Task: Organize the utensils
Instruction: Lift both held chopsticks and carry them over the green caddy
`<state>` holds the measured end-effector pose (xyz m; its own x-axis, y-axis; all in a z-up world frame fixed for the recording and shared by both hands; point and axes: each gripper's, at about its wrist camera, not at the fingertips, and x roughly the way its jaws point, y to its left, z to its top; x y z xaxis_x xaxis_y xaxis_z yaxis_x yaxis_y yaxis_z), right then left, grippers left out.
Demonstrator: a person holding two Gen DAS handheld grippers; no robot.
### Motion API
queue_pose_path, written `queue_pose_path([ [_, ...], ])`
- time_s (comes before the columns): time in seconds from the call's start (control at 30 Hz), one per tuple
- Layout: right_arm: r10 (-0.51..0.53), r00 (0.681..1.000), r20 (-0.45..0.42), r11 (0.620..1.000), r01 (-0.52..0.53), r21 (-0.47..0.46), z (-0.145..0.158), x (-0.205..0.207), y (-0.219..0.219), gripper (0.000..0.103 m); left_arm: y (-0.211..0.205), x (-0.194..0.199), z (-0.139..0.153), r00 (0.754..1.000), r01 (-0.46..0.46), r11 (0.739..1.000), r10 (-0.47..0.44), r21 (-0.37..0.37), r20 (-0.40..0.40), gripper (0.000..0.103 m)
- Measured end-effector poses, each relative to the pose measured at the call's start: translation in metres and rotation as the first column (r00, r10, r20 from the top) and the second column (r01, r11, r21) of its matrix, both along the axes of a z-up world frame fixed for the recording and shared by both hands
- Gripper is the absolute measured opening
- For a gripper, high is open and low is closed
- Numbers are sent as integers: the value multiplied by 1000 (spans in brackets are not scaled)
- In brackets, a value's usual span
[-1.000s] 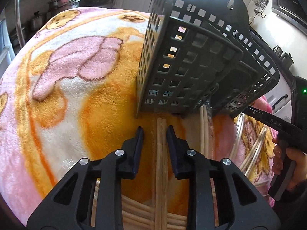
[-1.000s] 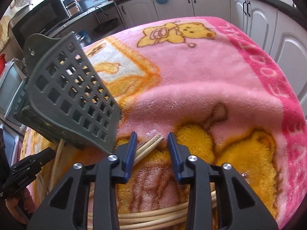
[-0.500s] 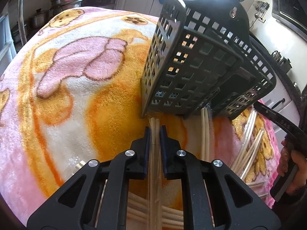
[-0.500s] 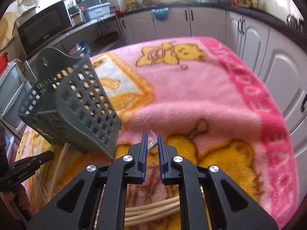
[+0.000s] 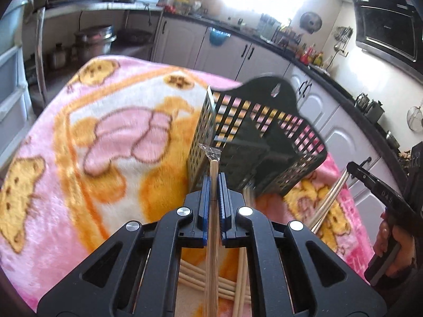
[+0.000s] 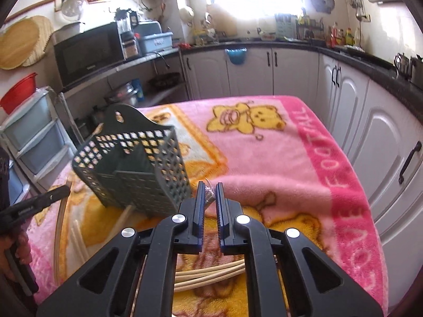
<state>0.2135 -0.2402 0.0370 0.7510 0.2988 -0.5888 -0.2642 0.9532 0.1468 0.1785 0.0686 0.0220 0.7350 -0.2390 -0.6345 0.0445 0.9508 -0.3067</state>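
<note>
both jaws just closed: my left gripper (image 5: pixel 214 185) pinches wrapped chopsticks (image 5: pixel 213 211) at lower centre, my right gripper (image 6: pixel 208 200) another wrapped pair (image 6: pixel 209 196). both lifted off the blanket (image 5: pixel 79 158), ready for the basket (image 5: pixel 253 142) at frame centre.

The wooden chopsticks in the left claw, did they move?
Yes. The wrapped wooden chopsticks have lifted off the pink and orange blanket; their tip now reaches up to the dark plastic mesh basket, pinched in the left claw.
</note>
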Motion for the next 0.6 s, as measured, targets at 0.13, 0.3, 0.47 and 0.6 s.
queue_pose_path([
  [0.13, 24, 999, 46, 1000, -24, 2, 18, -13, 3, 7, -11, -7, 19, 999, 6, 1000, -6, 5, 52, 3],
  [0.3, 52, 992, 114, 999, -52, -3, 43, -28, 7, 6, -20, -8, 38, 994, 15, 1000, -15, 1, 107, 3],
  [0.47, 77, 979, 188, 997, -76, -10, 69, -42, 12, 5, -24, -5, 59, 984, 17, 1000, -14, -11, 178, 3],
  [0.6, 88, 967, 238, 996, -84, -27, 88, -47, 16, 4, -25, 3, 75, 971, -3, 1000, 10, -26, 240, 3],
])
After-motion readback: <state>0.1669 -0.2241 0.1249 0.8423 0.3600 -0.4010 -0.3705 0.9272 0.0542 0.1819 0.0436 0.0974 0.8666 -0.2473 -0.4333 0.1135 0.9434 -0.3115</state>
